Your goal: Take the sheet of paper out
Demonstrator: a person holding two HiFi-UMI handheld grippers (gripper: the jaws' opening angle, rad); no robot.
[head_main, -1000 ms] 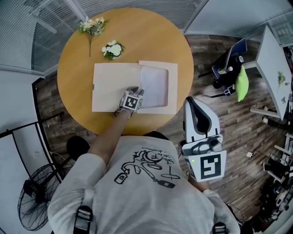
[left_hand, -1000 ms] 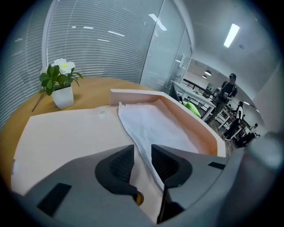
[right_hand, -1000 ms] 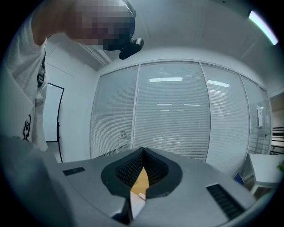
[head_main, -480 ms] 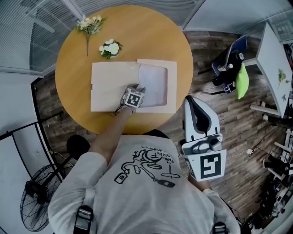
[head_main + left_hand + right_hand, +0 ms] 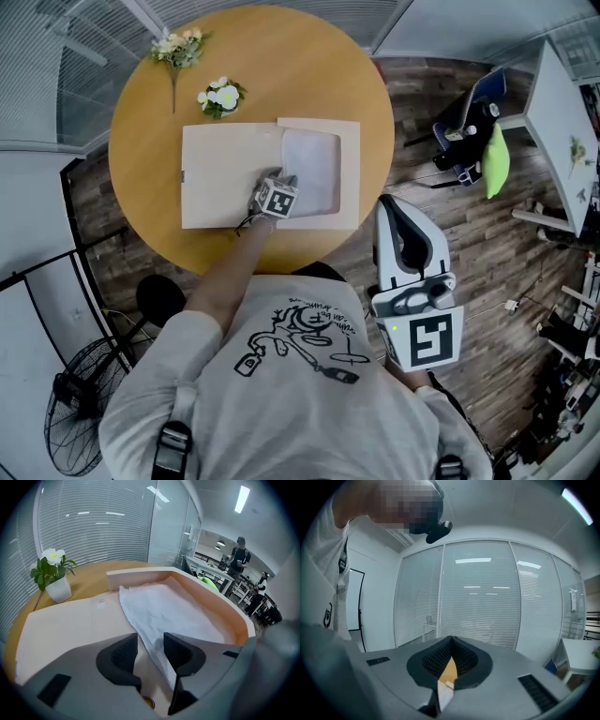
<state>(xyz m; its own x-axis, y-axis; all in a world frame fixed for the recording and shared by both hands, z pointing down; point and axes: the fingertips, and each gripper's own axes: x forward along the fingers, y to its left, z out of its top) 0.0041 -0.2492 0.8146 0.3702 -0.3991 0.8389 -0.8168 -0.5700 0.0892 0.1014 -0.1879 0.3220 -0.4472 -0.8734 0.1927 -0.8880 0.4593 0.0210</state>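
Note:
A flat beige box [image 5: 349, 131] lies open on the round wooden table [image 5: 141, 103], its lid [image 5: 225, 169] folded out to the left. A crumpled white sheet of paper [image 5: 314, 169] fills the box tray. My left gripper [image 5: 283, 182] points down at the tray's near left corner. In the left gripper view its jaws [image 5: 150, 641] are open and have just been opening; the paper's [image 5: 173, 611] left edge runs between them, pads not pressing. My right gripper [image 5: 400, 208] hangs off the table at the right, and its jaws [image 5: 451, 644] are shut on nothing.
A small white pot of flowers [image 5: 222, 97] and a loose bouquet [image 5: 176, 47] sit at the table's far left. The potted flower [image 5: 54, 573] stands beyond the lid. A fan [image 5: 80, 394] and chair clutter [image 5: 469, 141] are on the floor.
The left gripper has stayed at the tray's near left corner, dipping a little lower over the paper's edge. The right gripper has not moved.

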